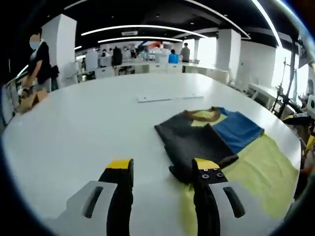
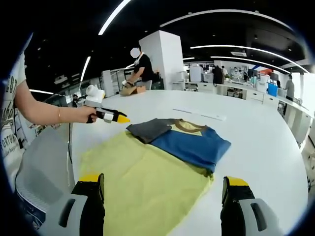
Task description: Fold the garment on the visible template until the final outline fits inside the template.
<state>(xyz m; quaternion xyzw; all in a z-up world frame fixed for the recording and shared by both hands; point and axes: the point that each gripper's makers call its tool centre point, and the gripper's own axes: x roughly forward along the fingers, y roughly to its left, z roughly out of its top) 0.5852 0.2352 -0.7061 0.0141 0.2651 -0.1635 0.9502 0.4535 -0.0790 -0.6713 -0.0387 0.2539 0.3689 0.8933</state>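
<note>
While both claws, left claw [image 1: 162, 172] and right claw [image 2: 164, 189], hang apart and empty, the yellow, blue and grey cloth garment [image 2: 162, 162] could slide on the smooth white tabletop [image 1: 88, 123] if tugged.

A: What's at the left of the left gripper view?
B: A person in black [image 1: 40, 61] beside a white pillar [image 1: 61, 42].
A: And upper centre?
B: A flat white strip [image 1: 170, 98] on the white table [image 1: 83, 132].

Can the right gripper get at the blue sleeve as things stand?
Probably yes. The right gripper hangs open over the yellow body of the shirt, and the folded blue sleeve lies straight ahead with nothing between. The left gripper is off to the side.
</note>
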